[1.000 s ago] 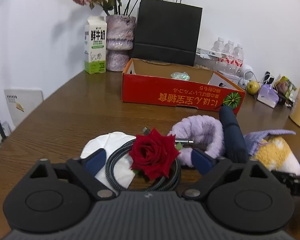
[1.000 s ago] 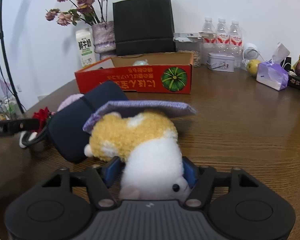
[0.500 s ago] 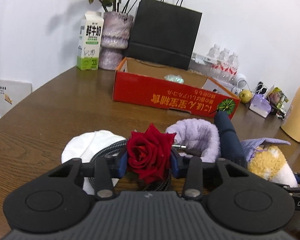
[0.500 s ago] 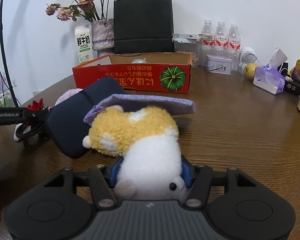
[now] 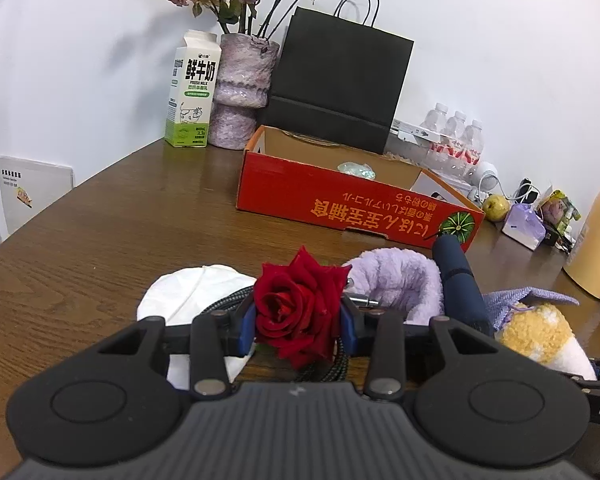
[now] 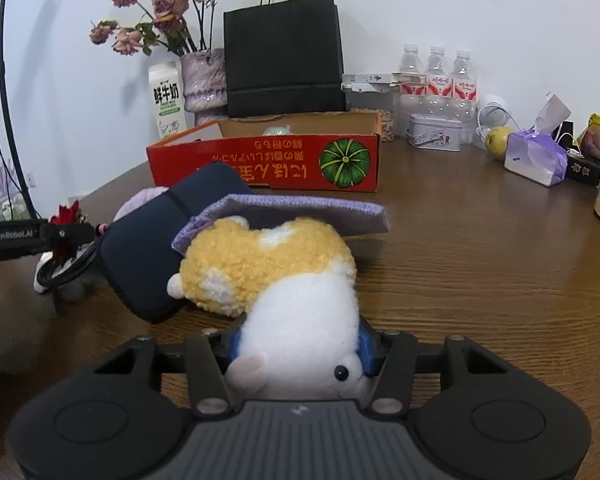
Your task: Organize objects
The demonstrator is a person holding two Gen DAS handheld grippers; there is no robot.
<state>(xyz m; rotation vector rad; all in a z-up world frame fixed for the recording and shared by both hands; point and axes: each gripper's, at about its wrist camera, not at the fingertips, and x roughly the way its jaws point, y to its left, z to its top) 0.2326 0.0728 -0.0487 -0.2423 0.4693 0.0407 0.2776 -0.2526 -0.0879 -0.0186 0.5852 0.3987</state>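
Left wrist view: the left gripper (image 5: 298,326) is clamped narrow on the red rose (image 5: 298,312), its blue pads pressing both sides of the bloom above a coiled cable (image 5: 332,356) and a white cloth (image 5: 188,292) on the table (image 5: 100,240), with the red box (image 5: 352,204) well beyond. Right wrist view: the right gripper (image 6: 298,346) is closing on the white body of the plush toy (image 6: 284,280), both pads against it, the toy lying on the table beside a dark pouch (image 6: 148,256) and under a purple cloth (image 6: 300,210), near the box.

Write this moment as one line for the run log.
left gripper: shut on red rose | right gripper: closing on plush toy | red box: open
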